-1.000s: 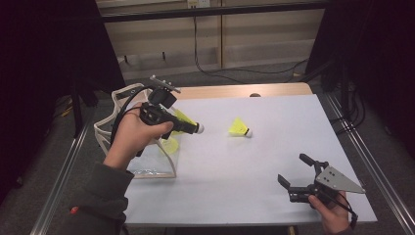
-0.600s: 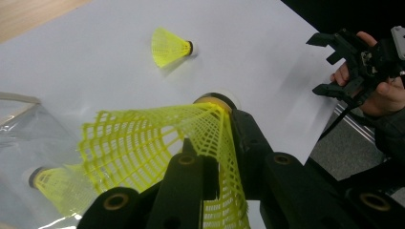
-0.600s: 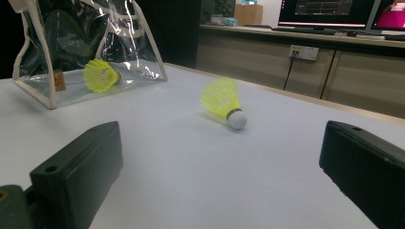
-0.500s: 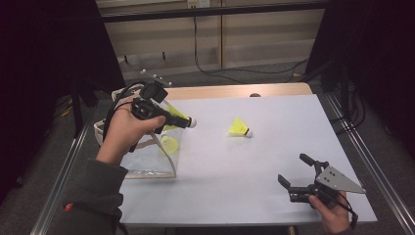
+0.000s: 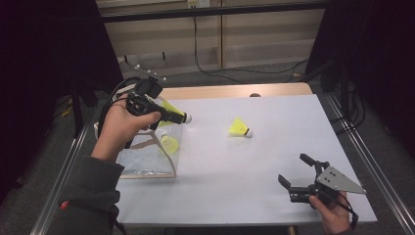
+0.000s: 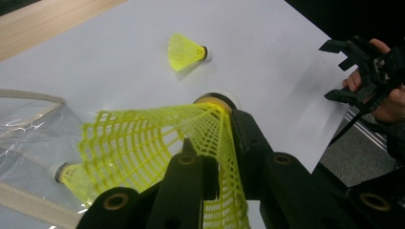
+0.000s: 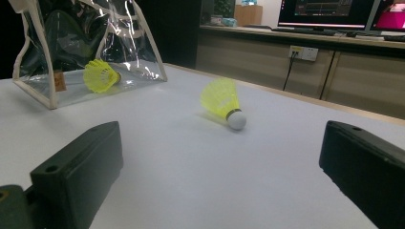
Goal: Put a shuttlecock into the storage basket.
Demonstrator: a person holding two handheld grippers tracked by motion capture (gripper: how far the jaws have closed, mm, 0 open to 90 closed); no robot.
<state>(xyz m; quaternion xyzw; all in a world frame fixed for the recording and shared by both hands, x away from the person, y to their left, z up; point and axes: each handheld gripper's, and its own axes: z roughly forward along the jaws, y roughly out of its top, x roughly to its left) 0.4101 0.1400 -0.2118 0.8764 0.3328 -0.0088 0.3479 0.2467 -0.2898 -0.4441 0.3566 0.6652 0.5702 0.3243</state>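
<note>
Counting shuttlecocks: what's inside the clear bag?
One yellow shuttlecock lies inside the bag. In the high view the left gripper and its held shuttlecock cover part of the bag.

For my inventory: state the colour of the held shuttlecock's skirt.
Yellow mesh, clearest in the left gripper view: shuttlecock.

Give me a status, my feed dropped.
Left gripper shut on shuttlecock, above clear bag. Right gripper open, idle. Second shuttlecock on table, path clear.

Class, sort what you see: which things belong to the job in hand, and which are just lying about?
In the job:
- left claw
- held shuttlecock
- clear bag
- shuttlecock in the bag
- shuttlecock on the table

Lying about:
- wall socket
- monitors
- floor cables
</note>
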